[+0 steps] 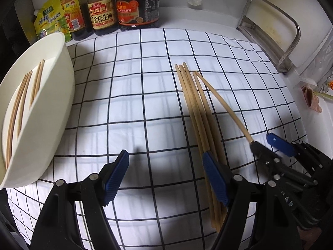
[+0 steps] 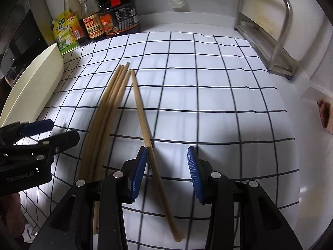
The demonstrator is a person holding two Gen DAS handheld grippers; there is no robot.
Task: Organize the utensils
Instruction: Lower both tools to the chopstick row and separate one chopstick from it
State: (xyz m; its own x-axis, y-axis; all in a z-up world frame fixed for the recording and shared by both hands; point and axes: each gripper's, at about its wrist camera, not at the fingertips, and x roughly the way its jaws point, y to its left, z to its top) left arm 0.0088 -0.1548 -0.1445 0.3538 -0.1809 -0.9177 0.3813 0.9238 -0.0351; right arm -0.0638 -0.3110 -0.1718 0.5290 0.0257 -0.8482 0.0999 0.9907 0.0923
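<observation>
Chopsticks (image 1: 194,112) lie bundled on the checked cloth (image 1: 129,95), with more already in the white bin (image 1: 52,112).

One loose chopstick (image 2: 145,125) angles away from the bundle's right side, its near part running between the right gripper (image 2: 166,166) pads; it leans against the left pad while the right pad stands clear, so the jaws are apart and not clamping it. Left of the bundle the left gripper (image 1: 166,175) hangs wide open over bare cloth, holding nothing. Farther left sits the bin; sauce bottles (image 1: 104,10) stand behind the cloth, a steel rack (image 1: 291,31) at the back right.
</observation>
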